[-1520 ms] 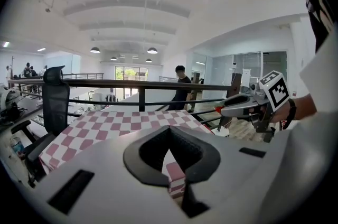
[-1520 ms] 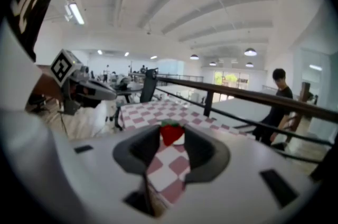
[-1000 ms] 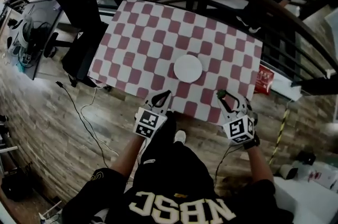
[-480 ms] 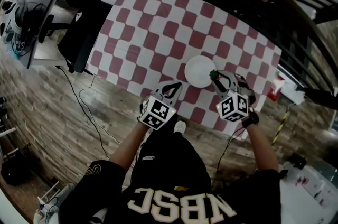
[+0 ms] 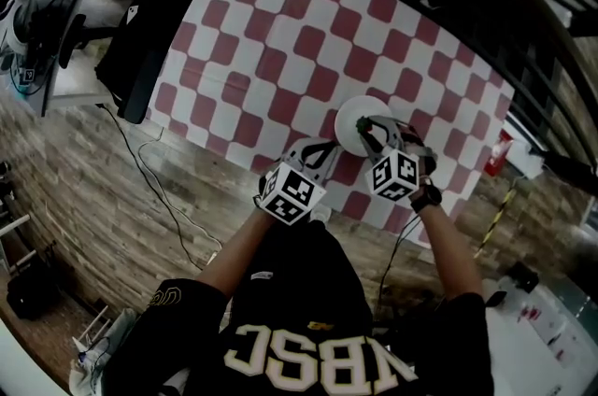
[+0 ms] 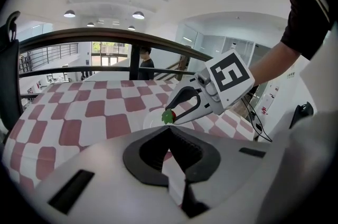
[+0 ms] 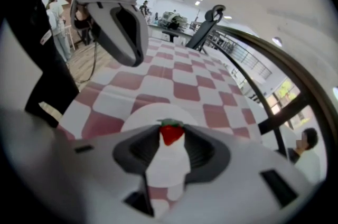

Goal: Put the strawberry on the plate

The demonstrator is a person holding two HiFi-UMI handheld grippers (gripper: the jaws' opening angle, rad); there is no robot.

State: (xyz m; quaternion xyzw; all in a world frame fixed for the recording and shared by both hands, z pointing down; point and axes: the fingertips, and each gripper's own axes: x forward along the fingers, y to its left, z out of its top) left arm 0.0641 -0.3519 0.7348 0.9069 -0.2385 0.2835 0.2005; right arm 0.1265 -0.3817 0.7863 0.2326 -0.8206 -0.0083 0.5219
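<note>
While the right gripper (image 5: 363,129) reached in from the near side of the counter (image 5: 280,39), its fingers were closed on a small red strawberry (image 5: 361,125) with a green leafy top, pinched at the very tips. In the right gripper view the berry sat squeezed between the two tips, leaves toward the far side, with the round white plate (image 5: 347,112) directly beyond and below it. The plate lay on the red and white checked cloth (image 5: 234,21) that covered the counter, toward its near right part. The strawberry was held over the near right part of the plate; whether it touched the plate could not be told. The left gripper (image 5: 329,147) sat just left of the right one, over the near edge of the counter and just beside the plate's near left rim. Its fingers were pressed together with nothing between them, as the left gripper view showed. Beyond the far edge of the counter ran a dark curved railing (image 6: 105,34), and a person (image 6: 145,62) in dark clothes stood behind it.
</note>
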